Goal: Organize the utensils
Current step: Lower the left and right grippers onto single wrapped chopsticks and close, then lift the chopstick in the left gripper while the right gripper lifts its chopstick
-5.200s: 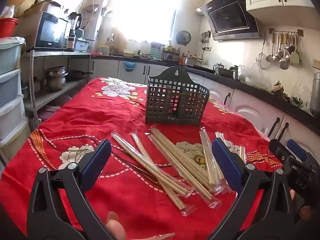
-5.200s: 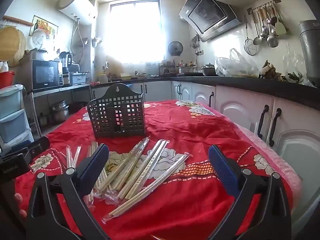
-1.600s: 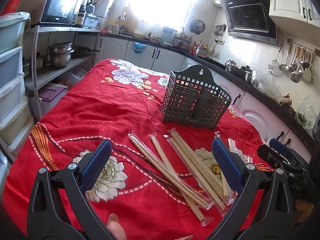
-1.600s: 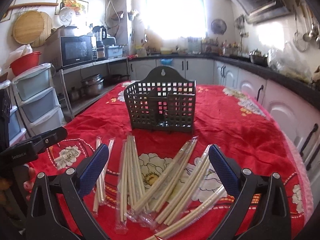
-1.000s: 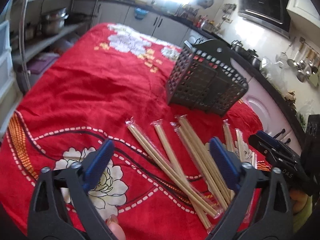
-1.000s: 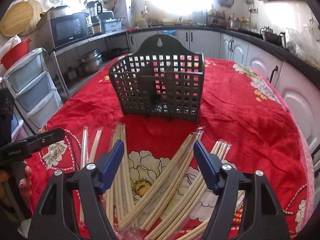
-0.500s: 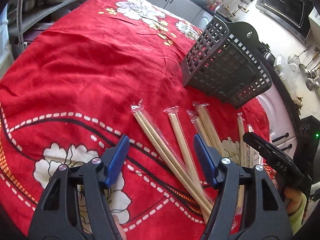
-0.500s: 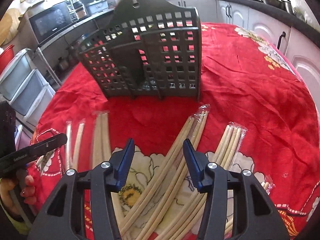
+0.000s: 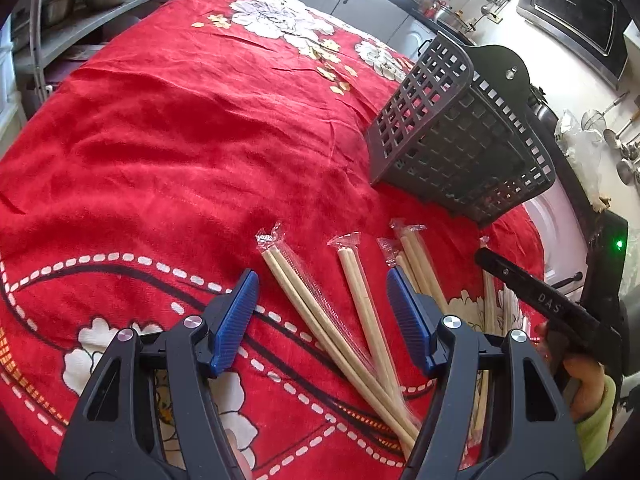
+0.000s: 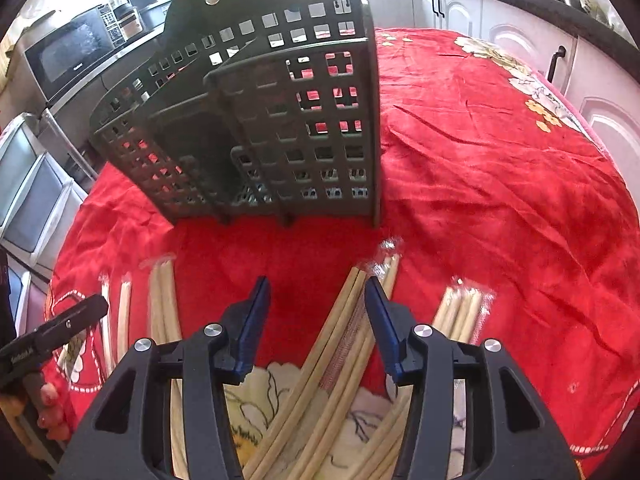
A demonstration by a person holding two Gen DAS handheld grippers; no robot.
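A red tablecloth with white flowers and a dashed white border [image 9: 168, 128] covers one table in a home kitchen. On it stands one dark grey plastic utensil basket with square-grid walls, inner dividers and a rounded hanging tab [image 10: 256, 128], upright and empty as far as its walls let one see.

Just in front of the basket lie clear-wrapped packets of pale wooden chopsticks [image 9: 320, 312], fanned out flat on the cloth. The left wrist view shows at least five packets; the right wrist view shows about six, though overlaps make an exact count uncertain.

Two hand-held grippers with black arms and blue ribbed pads work over them. The left gripper [image 9: 322, 312] hovers with its jaws half open, straddling two packets without the pads pressing on either; its jaws have just been closing. The right gripper [image 10: 316, 316] also stands partly open, narrower, its jaws having just been closing; one long packet [image 10: 336, 344] runs up between its pads, close to the right-hand pad, yet no grip shows.

A person's hand [image 9: 580, 372] holds the right gripper's handle at the edge of the left wrist view.
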